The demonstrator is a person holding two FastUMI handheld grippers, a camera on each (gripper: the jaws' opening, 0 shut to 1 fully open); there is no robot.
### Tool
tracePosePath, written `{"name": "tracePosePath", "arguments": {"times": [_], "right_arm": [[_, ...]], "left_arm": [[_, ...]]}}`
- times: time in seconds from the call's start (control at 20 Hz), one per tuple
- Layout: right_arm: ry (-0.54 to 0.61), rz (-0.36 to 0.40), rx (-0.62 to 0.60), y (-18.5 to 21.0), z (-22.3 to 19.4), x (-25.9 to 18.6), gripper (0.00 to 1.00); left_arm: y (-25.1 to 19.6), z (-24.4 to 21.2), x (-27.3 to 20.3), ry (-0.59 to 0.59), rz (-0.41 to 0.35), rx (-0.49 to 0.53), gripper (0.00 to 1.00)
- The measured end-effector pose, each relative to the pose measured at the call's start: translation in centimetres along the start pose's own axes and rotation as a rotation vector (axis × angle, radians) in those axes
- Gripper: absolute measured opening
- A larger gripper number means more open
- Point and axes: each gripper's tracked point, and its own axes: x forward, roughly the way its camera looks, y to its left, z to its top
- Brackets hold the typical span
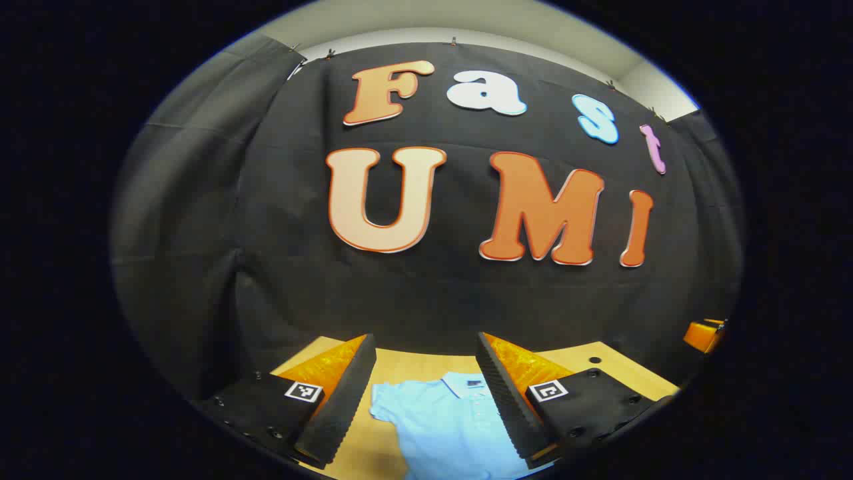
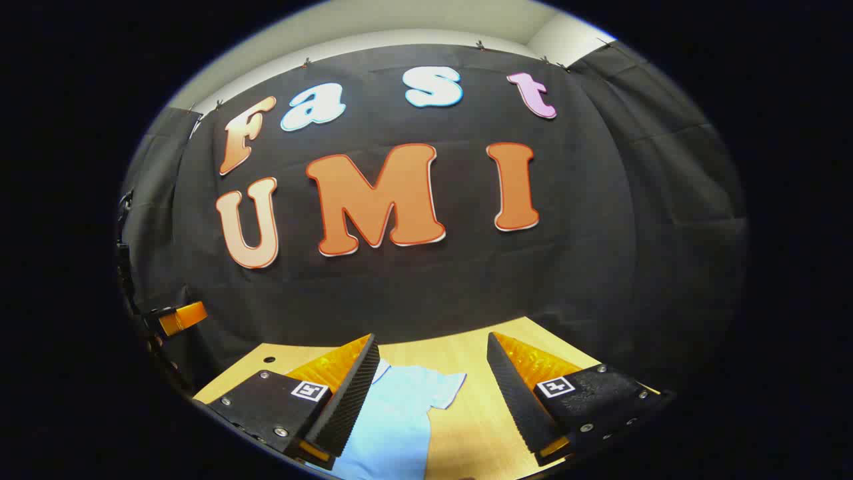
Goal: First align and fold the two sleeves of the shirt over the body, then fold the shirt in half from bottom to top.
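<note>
With the light blue shirt (image 1: 446,423) lying flat on the table (image 2: 466,363), sleeves unfolded, and both the left claw (image 1: 426,393) and right claw (image 2: 433,393) spread wide above it holding nothing, a careless pinch risks bunching fabric and misaligning the sleeves.

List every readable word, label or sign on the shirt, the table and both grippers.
Shirt: small dark neck tag, too small to read.
Left gripper: square patterned markers, no words.
Right gripper: square patterned markers, no words.
Table: none.
</note>
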Motion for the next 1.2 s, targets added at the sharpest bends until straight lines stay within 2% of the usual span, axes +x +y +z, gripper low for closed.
{"name": "tracePosePath", "arguments": {"times": [0.05, 0.15, 0.2, 0.3, 0.55, 0.8, 1.05, 1.2], "right_arm": [[-0.002, -0.004, 0.002, 0.2, 0.3, 0.7, 1.0], [0.003, -0.013, 0.009, 0.7, 0.8, 2.3, 0.98], [-0.002, 0.001, 0.002, 1.2, 1.1, 3.1, 1.0], [0.011, 0.019, -0.037, 1.7, 0.9, 4.9, 0.98], [0.072, 0.058, -0.073, 2.3, -0.3, 8.4, 0.98], [0.128, 0.036, -0.062, 2.0, -1.1, 10.9, 0.98], [0.171, -0.031, -0.068, 1.8, -2.2, 12.2, 0.98], [0.201, -0.07, -0.096, 1.4, -3.2, 12.7, 0.98]], "left_arm": [[1.0, 0.5, 0.5, -0.002, 0.016, 0.013, 0.96], [2.2, 0.7, 1.8, 0.0, 0.036, 0.024, 0.96], [2.3, 1.0, 2.4, 0.001, 0.04, 0.011, 0.96], [2.5, 1.0, 3.8, 0.023, 0.045, -0.011, 0.96], [3.0, 1.4, 6.7, 0.02, 0.082, 0.016, 0.96], [3.7, 0.1, 9.2, 0.058, 0.1, 0.01, 0.96], [4.3, 0.1, 12.7, 0.063, 0.069, 0.061, 0.97], [4.9, -0.5, 13.5, 0.069, 0.069, 0.055, 0.97]]}}
